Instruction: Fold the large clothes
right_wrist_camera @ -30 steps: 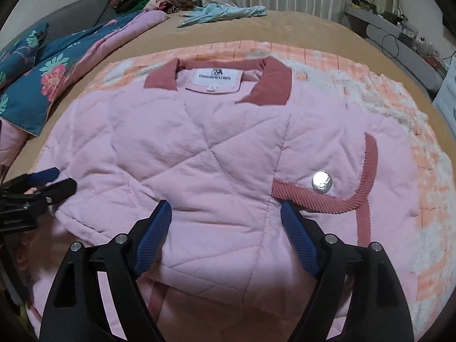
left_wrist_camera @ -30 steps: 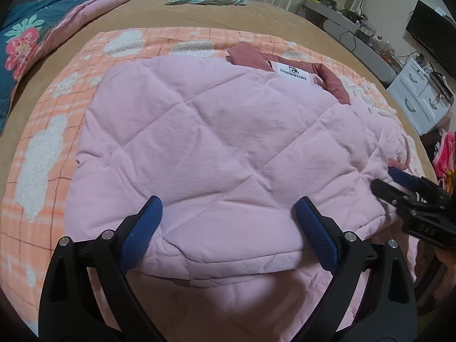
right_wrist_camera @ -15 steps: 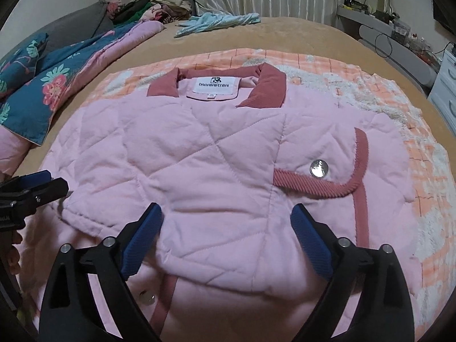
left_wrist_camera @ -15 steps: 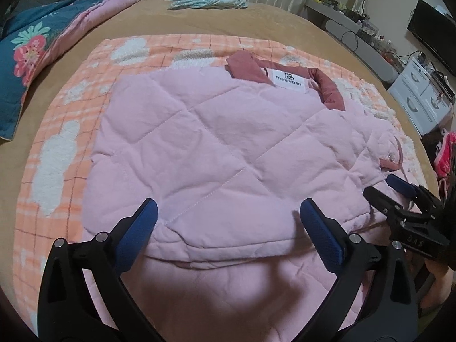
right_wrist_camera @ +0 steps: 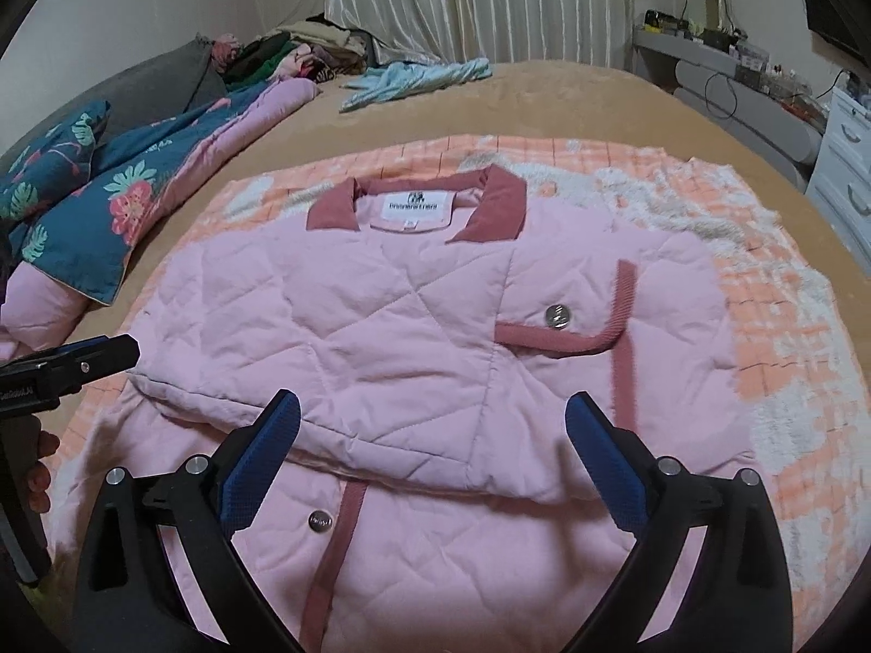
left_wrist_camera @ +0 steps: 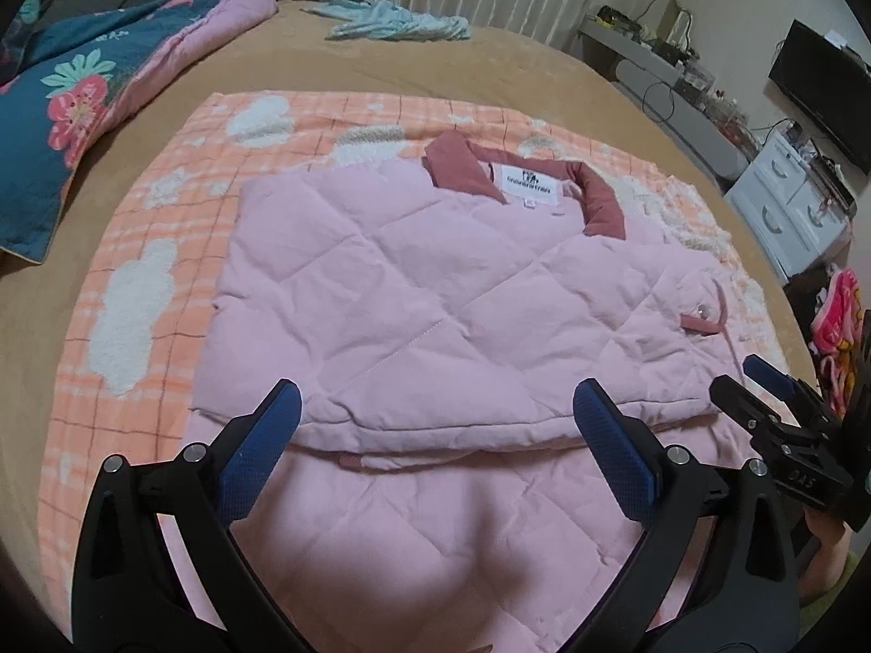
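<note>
Now, through the left wrist camera, our left gripper [left_wrist_camera: 435, 446] hangs spread and empty, its jaws having just widened a touch; the pink quilted jacket [left_wrist_camera: 446, 294] lies ahead and below, collar [left_wrist_camera: 599, 193] far, folded edge running crosswise just past the tips. Through the right wrist camera, our right gripper [right_wrist_camera: 433, 454] has likewise just been opening, nothing between its jaws; the same fold edge lies crosswise beneath them, equally near both hands.

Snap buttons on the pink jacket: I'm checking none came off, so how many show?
2. One snap button sits above the pocket trim; the other is on the lower front, beside the placket. More may be hidden under the fold.
</note>
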Tool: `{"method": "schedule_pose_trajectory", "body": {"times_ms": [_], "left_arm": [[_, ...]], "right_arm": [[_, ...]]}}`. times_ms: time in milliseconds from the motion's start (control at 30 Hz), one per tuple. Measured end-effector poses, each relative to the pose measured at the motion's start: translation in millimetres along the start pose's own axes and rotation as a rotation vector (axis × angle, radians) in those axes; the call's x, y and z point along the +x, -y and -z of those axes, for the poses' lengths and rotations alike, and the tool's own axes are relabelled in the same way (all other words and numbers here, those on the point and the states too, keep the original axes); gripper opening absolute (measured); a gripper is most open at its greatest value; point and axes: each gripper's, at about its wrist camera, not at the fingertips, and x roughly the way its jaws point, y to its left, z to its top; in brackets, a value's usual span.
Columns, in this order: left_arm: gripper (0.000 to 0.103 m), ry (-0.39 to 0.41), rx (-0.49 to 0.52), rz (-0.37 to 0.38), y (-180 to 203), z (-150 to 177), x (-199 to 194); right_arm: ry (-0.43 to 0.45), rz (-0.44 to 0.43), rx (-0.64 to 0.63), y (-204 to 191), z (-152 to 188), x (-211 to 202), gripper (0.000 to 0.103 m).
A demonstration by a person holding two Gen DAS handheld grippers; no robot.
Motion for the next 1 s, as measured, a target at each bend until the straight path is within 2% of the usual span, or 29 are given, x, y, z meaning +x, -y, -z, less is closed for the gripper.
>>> {"method": "schedule_pose_trajectory", "body": {"times_ms": [500,1000], "left_arm": [[0.094,0.13,-0.017,0.009,6,15,-86],[0.094,0.208,0.005,0.001,26,45,-151]], "right_arm": [[0.117,-0.008,-0.025,4,-2,-100,0.098],[0.209,0.006,-0.015,20,24,-184,0.099]]}}
